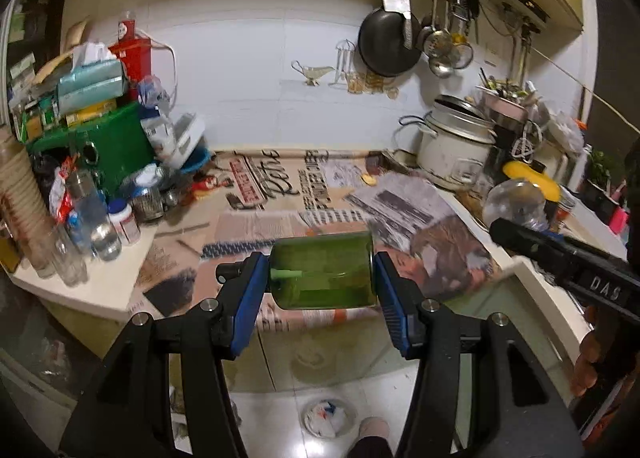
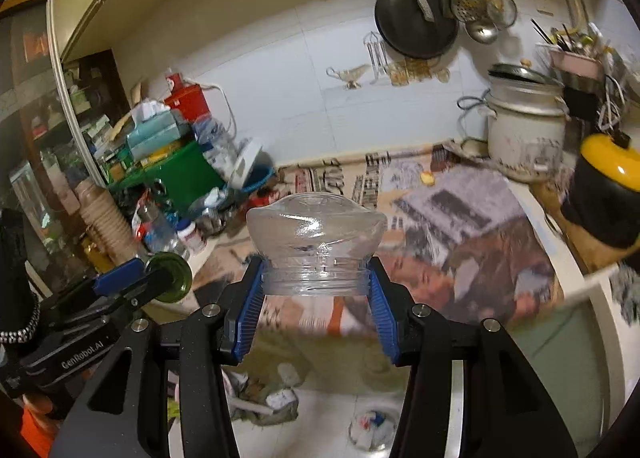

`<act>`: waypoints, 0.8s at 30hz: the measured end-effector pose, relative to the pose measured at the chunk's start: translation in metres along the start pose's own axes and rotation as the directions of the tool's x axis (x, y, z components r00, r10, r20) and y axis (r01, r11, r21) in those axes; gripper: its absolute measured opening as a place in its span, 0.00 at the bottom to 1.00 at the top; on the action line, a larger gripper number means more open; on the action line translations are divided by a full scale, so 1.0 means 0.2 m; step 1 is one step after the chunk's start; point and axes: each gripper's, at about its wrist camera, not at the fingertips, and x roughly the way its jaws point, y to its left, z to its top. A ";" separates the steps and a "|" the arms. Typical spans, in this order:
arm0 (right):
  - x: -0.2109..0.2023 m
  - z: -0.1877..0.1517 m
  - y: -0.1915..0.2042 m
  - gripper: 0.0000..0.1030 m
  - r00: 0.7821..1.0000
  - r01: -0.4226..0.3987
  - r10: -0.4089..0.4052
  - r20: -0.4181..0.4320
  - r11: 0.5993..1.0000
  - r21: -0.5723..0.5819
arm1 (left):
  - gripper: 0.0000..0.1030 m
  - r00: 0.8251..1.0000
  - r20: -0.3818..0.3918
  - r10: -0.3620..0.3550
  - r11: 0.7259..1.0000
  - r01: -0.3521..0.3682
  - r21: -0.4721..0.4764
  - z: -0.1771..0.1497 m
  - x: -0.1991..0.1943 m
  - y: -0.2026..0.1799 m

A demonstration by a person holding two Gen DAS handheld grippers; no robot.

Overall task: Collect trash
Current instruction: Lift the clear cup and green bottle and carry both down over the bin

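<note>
Left gripper (image 1: pixel 320 278): clamped on a green translucent glass bottle (image 1: pixel 322 270), one blue pad at the neck end, the other at the flat base.
Green bottle, axis: lying crosswise between the pads, neck to the left of the left wrist view, base to the right; held in the air over the front edge of the newspaper-covered counter (image 1: pixel 280 198).
Right gripper (image 2: pixel 316 278): clamped on the threaded neck of a clear crumpled plastic jar (image 2: pixel 316 226), wide mouth toward the camera, dented body pointing away.
Clear jar, place: lifted above the counter front, not resting on anything.
Both grippers: side by side, near each other; each one visible in the other camera, the left gripper at the left edge of the right wrist view, the right one at the right edge of the left wrist view.
Key relation: a small white bin with a bag and scraps inside (image 1: pixel 330 418) on the tiled floor, below and in front of both grippers, almost straight under the green bottle.
Nearer hand: probably the left, as judged, since the bin sits close to centre in its view; in the right wrist view the same bin (image 2: pixel 370 430) lies a little to the right of centre.
Next move, as judged: lowering toward the bin before release; glass bottle likely to break if dropped from height.
Looks: bottle dark olive green, smooth, with a pale green strip inside; jar colourless, thin, partly collapsed.
</note>
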 end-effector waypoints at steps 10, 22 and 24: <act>-0.05 -0.22 -0.04 0.45 0.993 0.047 -0.047 -0.110 0.999 -0.001 | 0.52 0.990 -0.123 -0.069 0.996 0.061 -0.066 -0.26 0.10 -0.09; 0.48 -0.82 -0.51 0.45 0.938 0.101 -0.086 -0.336 0.995 0.025 | 0.52 0.939 -0.337 -0.071 0.987 0.018 -0.158 -0.94 0.80 -0.11; 0.60 -0.94 -0.58 0.45 0.926 0.100 -0.083 -0.369 0.995 0.027 | 0.52 0.927 -0.370 -0.065 0.985 0.000 -0.173 -1.10 0.95 -0.08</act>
